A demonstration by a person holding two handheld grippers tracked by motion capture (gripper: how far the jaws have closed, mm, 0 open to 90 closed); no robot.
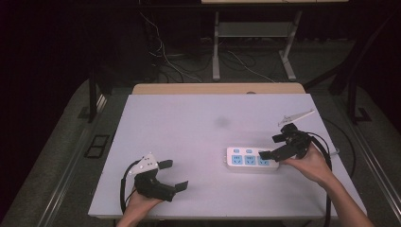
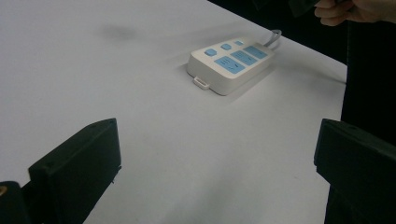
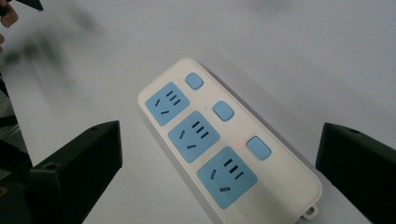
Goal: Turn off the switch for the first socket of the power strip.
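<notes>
Power strip (image 1: 249,159) lies flat, long axis left-right across the table (image 1: 189,123); both grippers' fingers (image 2: 77,163) spread, holding nothing.

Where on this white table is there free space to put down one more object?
The far half of the white table, beyond the white power strip with blue sockets, is bare, as is the middle left of it. The near right is crowded: the right gripper hovers at the strip.

Only the power strip (image 1: 250,159) interrupts the bare white table (image 1: 189,123).
</notes>
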